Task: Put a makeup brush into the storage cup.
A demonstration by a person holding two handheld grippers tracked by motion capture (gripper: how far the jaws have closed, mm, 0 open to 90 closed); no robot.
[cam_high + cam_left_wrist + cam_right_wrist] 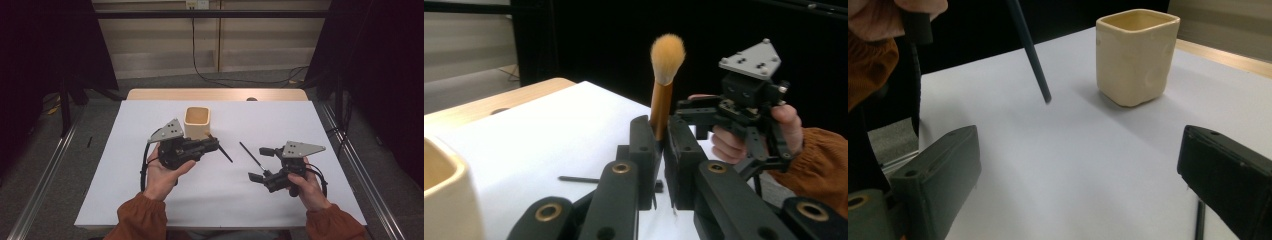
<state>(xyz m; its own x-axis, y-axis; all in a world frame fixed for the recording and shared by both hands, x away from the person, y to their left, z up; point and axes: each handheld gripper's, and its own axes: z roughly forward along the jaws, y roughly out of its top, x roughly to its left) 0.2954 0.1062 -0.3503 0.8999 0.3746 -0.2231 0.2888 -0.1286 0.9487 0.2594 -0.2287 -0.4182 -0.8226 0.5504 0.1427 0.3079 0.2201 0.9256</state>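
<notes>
the left gripper [663,145] pinched a makeup brush [663,85] at its ferrule, beside the cream cup [197,122]; so thin a hold could let it swivel. the right gripper [1078,185] gaped empty near a second brush [251,155].

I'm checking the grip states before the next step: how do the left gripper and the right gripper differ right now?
The left gripper is shut on a makeup brush; the right gripper holds nothing. The left gripper's jaws stand close together, the right gripper's wide apart. The left gripper sits beside the cream cup; the right gripper is farther from it, near a thin black stick lying on the white sheet. Both are hand-held and carry a grey plate.
</notes>
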